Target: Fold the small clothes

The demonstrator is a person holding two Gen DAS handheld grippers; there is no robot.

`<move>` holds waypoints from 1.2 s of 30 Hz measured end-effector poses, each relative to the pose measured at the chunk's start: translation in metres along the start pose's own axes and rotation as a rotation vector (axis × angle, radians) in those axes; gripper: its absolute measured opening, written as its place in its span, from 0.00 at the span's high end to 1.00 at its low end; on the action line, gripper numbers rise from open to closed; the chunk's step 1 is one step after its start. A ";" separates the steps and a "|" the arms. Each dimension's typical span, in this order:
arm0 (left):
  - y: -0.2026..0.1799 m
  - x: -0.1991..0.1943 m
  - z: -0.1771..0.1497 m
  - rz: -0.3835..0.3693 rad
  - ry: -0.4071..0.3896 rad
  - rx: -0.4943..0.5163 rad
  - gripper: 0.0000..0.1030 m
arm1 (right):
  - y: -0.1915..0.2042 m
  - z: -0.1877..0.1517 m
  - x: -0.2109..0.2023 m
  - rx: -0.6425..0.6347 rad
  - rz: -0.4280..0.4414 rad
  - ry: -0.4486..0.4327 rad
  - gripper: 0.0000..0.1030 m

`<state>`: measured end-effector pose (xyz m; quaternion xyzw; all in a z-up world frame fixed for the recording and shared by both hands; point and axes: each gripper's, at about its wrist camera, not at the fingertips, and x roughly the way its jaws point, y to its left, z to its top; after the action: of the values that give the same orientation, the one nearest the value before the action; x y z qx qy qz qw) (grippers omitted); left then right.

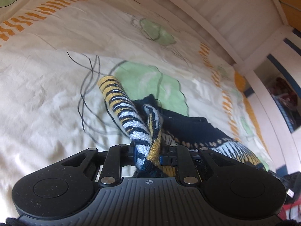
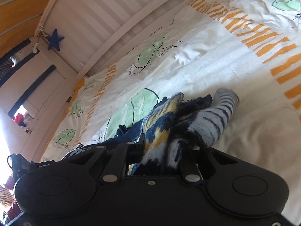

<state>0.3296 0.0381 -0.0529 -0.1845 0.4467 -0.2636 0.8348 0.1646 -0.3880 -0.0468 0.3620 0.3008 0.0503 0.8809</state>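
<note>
A bed fills both views: a cream duvet cover (image 1: 47,86) printed with green leaf shapes and orange dashes, backed by a white slatted bed rail (image 2: 97,17) on which a small blue star (image 2: 55,40) hangs. On this cover lies the task's thing, a small knitted sweater (image 1: 190,128) in navy, yellow and pale blue stripes, partly lifted off the bedding. The left gripper (image 1: 147,155) is clamped on a bunched twist of the knit, with a striped sleeve (image 1: 120,105) running straight forward from its jaws, away from the camera, its cuff end resting on or just above a green leaf print. The navy body of the garment trails off to the right of that gripper, down onto the cover. The right gripper (image 2: 158,150) has knit bunched between its jaws and looks closed on it, though fabric hides the fingertips; a pale blue striped sleeve (image 2: 218,116) points forward and to the right from it, and the body spreads to its left. So the sweater appears to hang between the two grippers, its long axis running across from one to the other, each sleeve lying ahead of the gripper that holds it. Neither hand is nearer; both already have the cloth. My guess is that the coming move depends on spreading the two grips apart along that axis to flatten the body before any fold.
</note>
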 end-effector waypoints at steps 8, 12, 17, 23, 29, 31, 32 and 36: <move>0.012 -0.018 -0.067 0.067 0.129 -0.001 0.79 | -0.018 -0.052 -0.039 0.005 -0.107 0.121 0.73; 0.033 -0.013 -0.095 0.171 0.114 -0.010 0.66 | -0.044 -0.074 -0.039 0.046 -0.186 0.135 0.54; 0.041 -0.014 -0.098 0.153 0.071 -0.037 0.63 | -0.057 -0.070 -0.047 0.078 -0.126 0.089 0.37; 0.038 -0.007 -0.093 0.158 0.057 -0.055 0.57 | -0.072 -0.056 -0.042 0.125 -0.082 0.038 0.27; 0.040 -0.012 -0.098 0.156 0.049 -0.054 0.56 | -0.082 -0.046 -0.052 0.106 -0.242 -0.012 0.28; 0.043 -0.015 -0.100 0.156 0.044 -0.064 0.55 | -0.081 -0.044 -0.057 0.066 -0.323 -0.025 0.28; 0.044 -0.016 -0.099 0.156 0.043 -0.066 0.55 | -0.080 -0.043 -0.059 0.041 -0.358 -0.033 0.28; 0.042 -0.019 -0.100 0.164 0.030 -0.067 0.55 | -0.081 -0.035 -0.062 0.046 -0.324 -0.057 0.26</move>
<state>0.2479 0.0760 -0.1172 -0.1712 0.4813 -0.1818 0.8402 0.0838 -0.4450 -0.0903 0.3301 0.3314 -0.1096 0.8771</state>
